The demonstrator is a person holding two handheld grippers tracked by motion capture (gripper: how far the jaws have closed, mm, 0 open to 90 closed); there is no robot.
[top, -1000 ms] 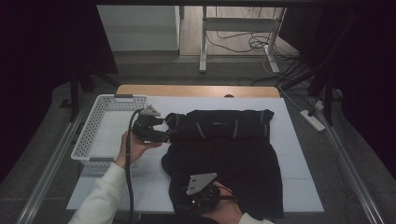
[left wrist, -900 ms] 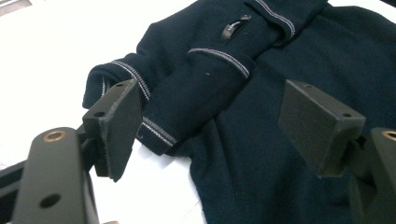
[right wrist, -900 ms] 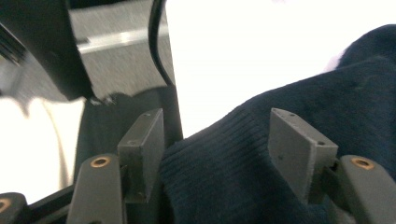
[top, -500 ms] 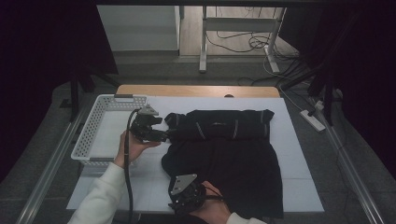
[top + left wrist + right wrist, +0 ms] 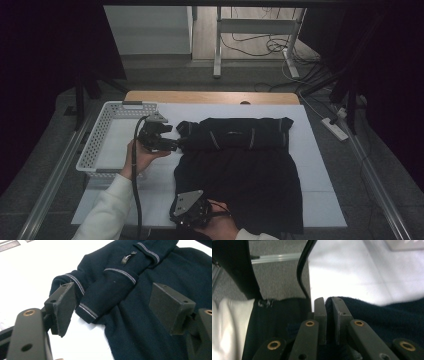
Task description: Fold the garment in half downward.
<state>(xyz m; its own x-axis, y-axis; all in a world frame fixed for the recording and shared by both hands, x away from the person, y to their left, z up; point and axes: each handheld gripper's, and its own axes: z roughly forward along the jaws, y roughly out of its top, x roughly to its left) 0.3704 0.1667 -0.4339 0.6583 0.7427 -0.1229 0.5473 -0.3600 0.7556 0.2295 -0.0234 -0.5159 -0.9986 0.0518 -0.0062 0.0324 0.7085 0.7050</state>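
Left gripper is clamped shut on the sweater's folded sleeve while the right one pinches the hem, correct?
Not quite. The left gripper is open: in the left gripper view its jaws stand wide apart over the sweater, around the folded sleeve, pads not pressing. The right gripper does pinch the hem.

The sweater (image 5: 140,305) is soft, dark blue knit cloth, a bit fuzzy, with thin pale stitched lines on its cuffs. The table (image 5: 320,165) has a smooth white top that shines a little, and a strip of brown wood at its far edge. The basket (image 5: 100,145) is white plastic with lots of little holes. The pads (image 5: 170,305) on the left gripper (image 5: 115,307) are matt black and look a bit rough. The sleeve (image 5: 107,215) is soft white cloth.
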